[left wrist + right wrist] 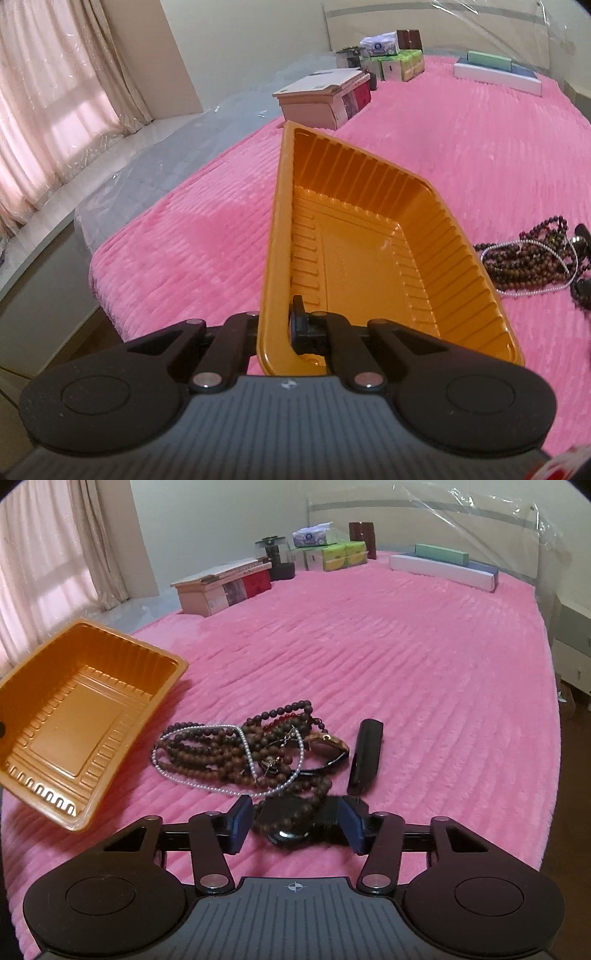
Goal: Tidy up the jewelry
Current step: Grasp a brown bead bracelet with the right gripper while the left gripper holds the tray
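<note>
My left gripper [277, 318] is shut on the near rim of an empty orange plastic tray [369, 258], one finger inside and one outside. The tray [74, 720] hangs tilted just above the pink bed cover, left of the jewelry. The jewelry pile [240, 753] is a tangle of dark wooden bead strands, a white pearl string and a gold-cased watch [328, 742]. A black oblong case [365, 753] lies on its right. My right gripper [295, 821] stands partly open over the pile's near end, with a bead strand and a dark round piece between its blue pads [240, 823]. The pile [528, 258] also shows right of the tray.
The pink ribbed bed cover [406, 664] stretches far and right. At the back stand a wooden box [218, 583], tissue packs [340, 555], a dark jar [275, 554] and long flat boxes [443, 566]. The bed edge, curtains and floor are on the left [55, 110].
</note>
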Available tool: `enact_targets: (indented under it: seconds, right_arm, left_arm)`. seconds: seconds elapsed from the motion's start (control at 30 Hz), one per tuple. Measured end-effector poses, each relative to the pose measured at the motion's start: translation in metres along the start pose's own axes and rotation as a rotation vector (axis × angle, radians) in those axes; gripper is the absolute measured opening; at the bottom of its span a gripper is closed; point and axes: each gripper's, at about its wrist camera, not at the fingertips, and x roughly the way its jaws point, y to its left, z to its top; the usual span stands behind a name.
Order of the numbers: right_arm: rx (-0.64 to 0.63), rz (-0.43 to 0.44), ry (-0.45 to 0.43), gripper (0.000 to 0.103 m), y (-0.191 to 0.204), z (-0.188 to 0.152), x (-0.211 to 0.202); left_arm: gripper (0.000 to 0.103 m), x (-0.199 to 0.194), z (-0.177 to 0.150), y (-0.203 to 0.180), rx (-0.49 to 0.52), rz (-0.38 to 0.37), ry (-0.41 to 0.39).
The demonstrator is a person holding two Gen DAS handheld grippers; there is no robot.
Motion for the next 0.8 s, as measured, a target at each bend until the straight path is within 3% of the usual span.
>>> enact_targets:
  seconds: [0.33,0.43,0.57,0.8]
  right_arm:
    - [-0.026,-0.059,0.048,0.048,-0.002,0.014,0.024]
    - [-0.030,-0.057,0.089,0.035,-0.007,0.020,0.031]
    - [-0.076,-0.063,0.101,0.008,-0.006,0.019,0.032]
    - [-0.074,-0.055,-0.002,0.007,-0.007,0.027,0.007]
  left_arm:
    - [0.003,-0.002,-0.001,-0.001,0.009,0.002,0.000]
    - [0.003,-0.003,-0.001,-0.001,0.006,0.002,-0.001]
    - [0.003,-0.003,-0.002,-0.001,-0.003,-0.002,-0.001]
    - [0.003,-0.004,-0.004,0.000,-0.010,-0.007,-0.002]
